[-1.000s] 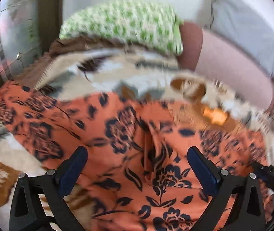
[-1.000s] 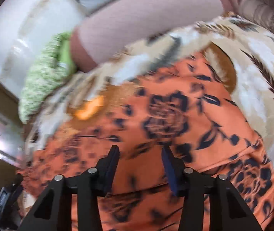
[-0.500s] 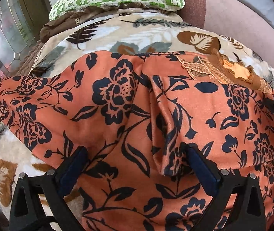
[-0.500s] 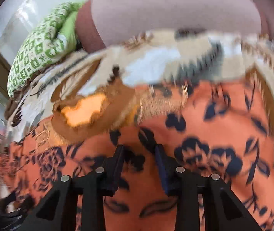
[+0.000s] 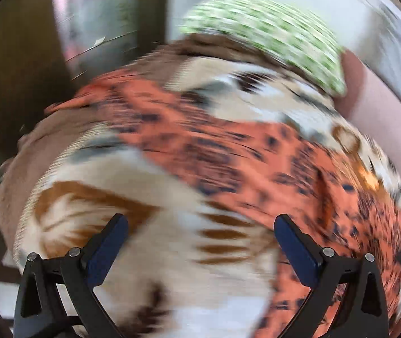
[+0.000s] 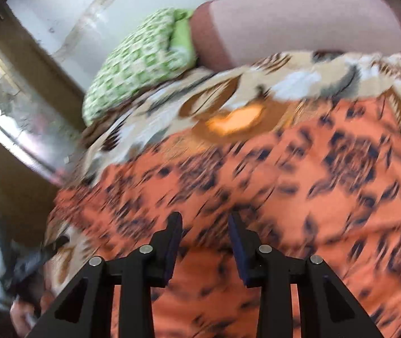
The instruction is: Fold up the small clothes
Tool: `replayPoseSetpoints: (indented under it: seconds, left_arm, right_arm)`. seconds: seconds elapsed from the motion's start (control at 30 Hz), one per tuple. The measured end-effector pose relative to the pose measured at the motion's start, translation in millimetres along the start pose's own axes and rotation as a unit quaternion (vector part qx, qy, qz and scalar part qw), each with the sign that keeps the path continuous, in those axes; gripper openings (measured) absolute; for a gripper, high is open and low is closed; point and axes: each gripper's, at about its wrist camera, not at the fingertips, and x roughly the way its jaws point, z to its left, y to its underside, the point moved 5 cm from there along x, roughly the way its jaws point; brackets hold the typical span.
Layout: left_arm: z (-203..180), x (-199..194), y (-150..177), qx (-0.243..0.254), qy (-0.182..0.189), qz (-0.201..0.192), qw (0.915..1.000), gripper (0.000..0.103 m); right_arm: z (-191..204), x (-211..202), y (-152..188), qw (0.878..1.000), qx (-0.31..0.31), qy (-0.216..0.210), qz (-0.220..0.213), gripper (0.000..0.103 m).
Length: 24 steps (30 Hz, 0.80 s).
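Observation:
An orange garment with dark blue flowers (image 5: pixel 228 152) lies spread on a leaf-patterned blanket (image 5: pixel 132 219). It fills most of the right wrist view (image 6: pixel 299 197), with its brown neckline (image 6: pixel 234 118) at the far side. My left gripper (image 5: pixel 200 233) is wide open and empty, over the blanket just left of the garment's edge. My right gripper (image 6: pixel 204 231) is open with a moderate gap, empty, above the garment's near part. Both views are motion-blurred.
A green-and-white pillow (image 5: pixel 271 36) and a pink bolster (image 6: pixel 299 19) lie at the bed's far end against a white wall. A window with a dark frame (image 5: pixel 93 28) is at the left. The blanket's brown border (image 5: pixel 11 174) marks the bed's left edge.
My left gripper has swung left off the garment and now hangs over bare blanket. My right gripper has opened a little wider and shifted back over the garment.

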Motion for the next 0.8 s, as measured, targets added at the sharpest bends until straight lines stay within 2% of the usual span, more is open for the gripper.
replayPoseSetpoints:
  seconds: [0.07, 0.17, 0.27, 0.33, 0.4, 0.47, 0.57, 0.63, 0.7, 0.8]
  left_arm:
    - [42.4, -3.6, -12.3, -0.032, -0.025, -0.005, 0.9992, 0.103]
    - [94.8, -1.9, -34.9, -0.074, -0.037, -0.003, 0.9965, 0.103]
    - [144.9, 4.6, -61.0, -0.140, -0.017, 0.002, 0.9900, 0.103]
    - [172.7, 12.4, -77.8, -0.186, 0.010, 0.009, 0.9824, 0.103]
    - [185.4, 18.0, -87.9, -0.216, 0.033, 0.007, 0.9759, 0.103]
    - [190.9, 30.9, -96.6, -0.254, 0.077, 0.020, 0.9639, 0.101]
    - [186.2, 45.1, -102.9, -0.293, 0.132, 0.033, 0.9466, 0.093]
    - [181.4, 52.7, -102.7, -0.313, 0.150, 0.042, 0.9370, 0.085]
    - [179.3, 62.6, -103.2, -0.330, 0.167, 0.046, 0.9280, 0.083]
    - [173.0, 69.4, -105.4, -0.358, 0.213, 0.037, 0.9086, 0.069]
  right_arm:
    - [10.0, -2.0, 16.2, 1.000, -0.010, -0.008, 0.008, 0.038]
    - [20.1, 2.9, 30.0, 0.999, -0.036, -0.007, 0.016, 0.038]
    - [19.1, 10.1, 34.6, 0.998, -0.060, 0.000, 0.016, 0.038]
    - [15.0, 12.4, 34.8, 0.998, -0.061, 0.001, 0.015, 0.038]
    - [10.6, 14.8, 32.4, 0.998, -0.067, 0.011, 0.009, 0.038]
    - [8.0, 17.9, 29.6, 0.997, -0.071, 0.021, 0.006, 0.038]
    - [6.7, 22.4, 27.9, 0.997, -0.070, 0.024, 0.009, 0.038]
    - [8.3, 23.1, 28.0, 0.996, -0.080, 0.032, 0.007, 0.038]
    - [11.4, 23.5, 29.0, 0.995, -0.095, 0.040, 0.004, 0.038]
    - [13.4, 23.9, 29.7, 0.994, -0.104, 0.042, 0.001, 0.038]
